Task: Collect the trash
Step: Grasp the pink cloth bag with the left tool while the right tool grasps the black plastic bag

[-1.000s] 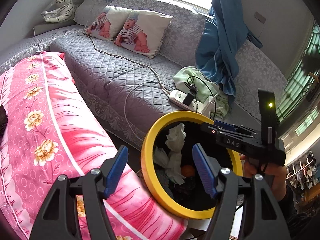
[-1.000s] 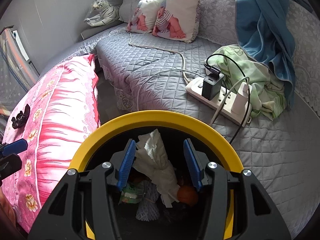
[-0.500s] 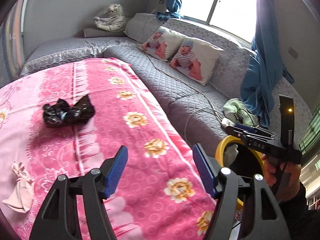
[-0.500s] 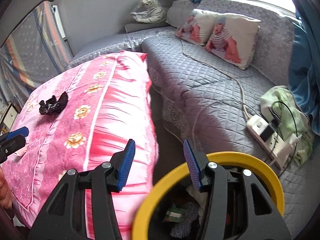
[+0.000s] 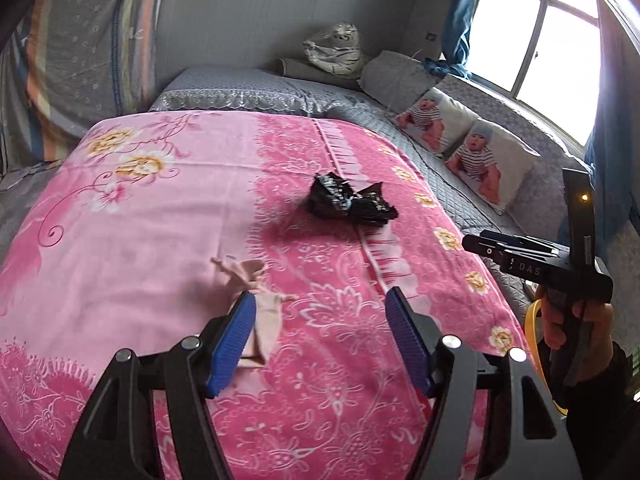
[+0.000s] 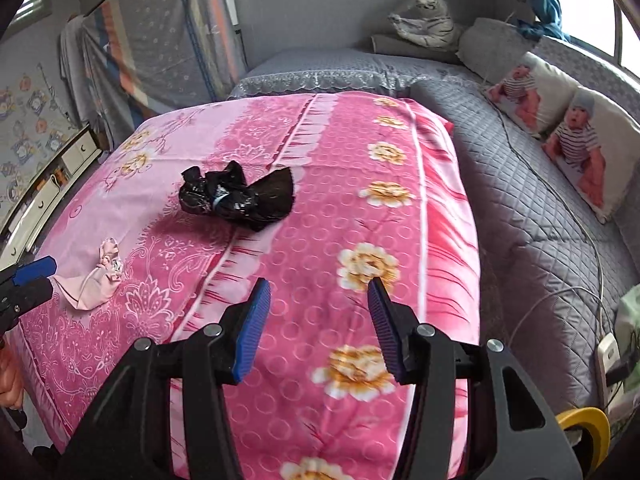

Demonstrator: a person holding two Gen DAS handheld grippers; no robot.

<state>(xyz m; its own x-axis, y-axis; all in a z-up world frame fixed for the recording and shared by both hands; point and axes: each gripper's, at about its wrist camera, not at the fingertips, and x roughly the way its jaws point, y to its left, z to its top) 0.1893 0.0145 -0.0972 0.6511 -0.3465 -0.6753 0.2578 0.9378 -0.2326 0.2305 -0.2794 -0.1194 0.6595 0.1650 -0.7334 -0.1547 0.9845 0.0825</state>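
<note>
Open pink bedspread between the spread right gripper and black bag. Ahead of the wide left gripper, only a pink scrap (touching the left pad) lying flat. Free air above both.

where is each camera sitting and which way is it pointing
Left wrist: sits on the left gripper, looks along its open fingers across the pink bedspread at the pale cloth scrap; the right gripper and hand show.
Right wrist: sits on the right gripper, faces the bedspread and the black plastic bag; the left gripper's tip shows at the left edge, the yellow bin rim lower right.
Shared: bedspread, bag, scrap, baby pillows.
</note>
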